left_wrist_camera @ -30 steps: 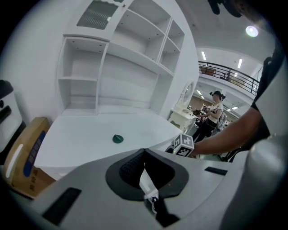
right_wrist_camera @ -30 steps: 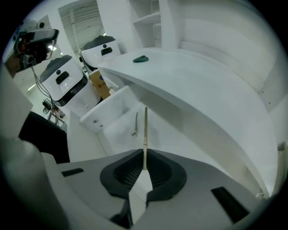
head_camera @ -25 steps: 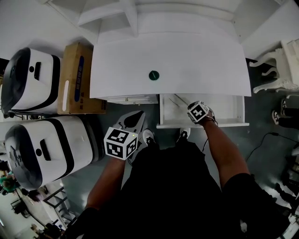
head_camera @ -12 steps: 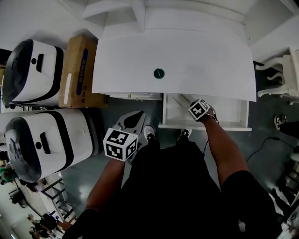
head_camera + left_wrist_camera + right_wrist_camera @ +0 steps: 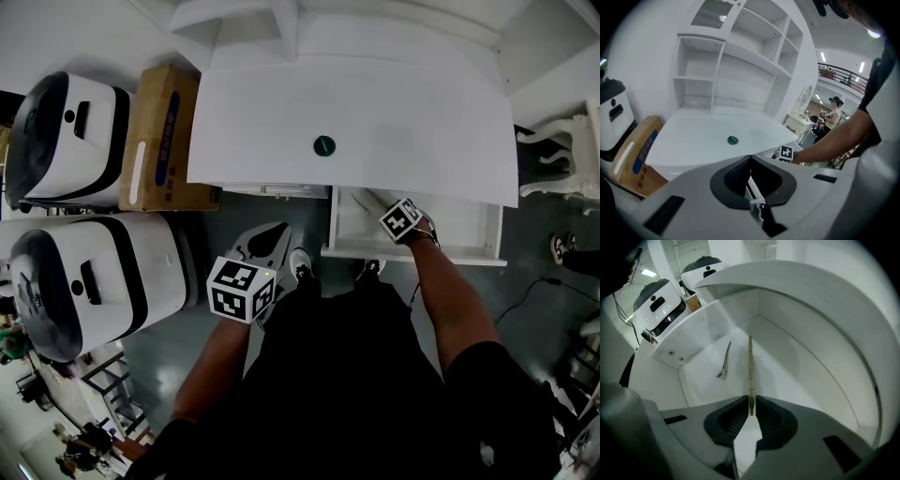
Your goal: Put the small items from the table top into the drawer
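Lower left, the left gripper (image 5: 749, 157) hangs empty, fingers pressed together. A green disc (image 5: 323, 145) sits mid-bench (image 5: 422, 112). At right, the right gripper (image 5: 750, 405) pinches a thin stick (image 5: 750, 363) inside the open drawer (image 5: 469, 221), beside a hair clip (image 5: 724, 362).

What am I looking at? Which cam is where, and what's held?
No robot: a person holds a two-jaw gripper in each hand. The top-down picture is from a head camera; the other two are from cameras riding on each gripper. The right gripper is down in the open drawer, shut on a thin stick; a slim clip lies there too. The left gripper is shut and empty, short of the white table, where one small green item lies.
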The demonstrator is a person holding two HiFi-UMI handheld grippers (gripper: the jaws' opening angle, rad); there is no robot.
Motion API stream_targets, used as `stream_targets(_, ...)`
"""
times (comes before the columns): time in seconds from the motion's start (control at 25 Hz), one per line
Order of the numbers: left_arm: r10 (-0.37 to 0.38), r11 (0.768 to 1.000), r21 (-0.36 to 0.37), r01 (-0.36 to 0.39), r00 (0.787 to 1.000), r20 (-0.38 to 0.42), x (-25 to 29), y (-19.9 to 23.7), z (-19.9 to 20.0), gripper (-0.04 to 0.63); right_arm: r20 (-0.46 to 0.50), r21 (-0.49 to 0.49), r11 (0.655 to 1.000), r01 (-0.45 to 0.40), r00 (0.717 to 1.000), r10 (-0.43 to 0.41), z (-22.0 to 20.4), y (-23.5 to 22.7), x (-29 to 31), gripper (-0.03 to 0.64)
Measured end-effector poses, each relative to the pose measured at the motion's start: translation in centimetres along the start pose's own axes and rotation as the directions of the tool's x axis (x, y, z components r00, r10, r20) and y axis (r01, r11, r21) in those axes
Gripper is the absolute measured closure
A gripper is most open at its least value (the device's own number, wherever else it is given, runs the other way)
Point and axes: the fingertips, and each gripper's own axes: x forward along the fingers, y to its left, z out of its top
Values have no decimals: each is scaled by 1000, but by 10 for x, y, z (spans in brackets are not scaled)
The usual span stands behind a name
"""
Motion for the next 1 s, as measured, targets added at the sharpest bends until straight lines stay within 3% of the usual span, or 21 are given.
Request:
stream_targets(0.32, -20, 1000, 21, 20, 1000, 10, -2, 1, 5, 586, 0, 36, 999, 6, 1000, -6, -3, -1, -12, 558)
stream_targets(0.72, -77, 995, 71, 74, 996, 33, 1, -14, 14, 586, 89, 100, 995, 28, 995, -37, 3, 3, -54, 557)
stream_targets(0.84, -94, 993, 81, 90, 995, 38, 3, -19, 15, 586, 176, 123, 992, 13, 984, -35, 15, 9, -72, 557)
stream_targets(1.0, -114, 990, 93, 109, 992, 48, 5, -25, 20, 586, 325, 269, 961, -58, 945, -35, 34, 18, -110, 557)
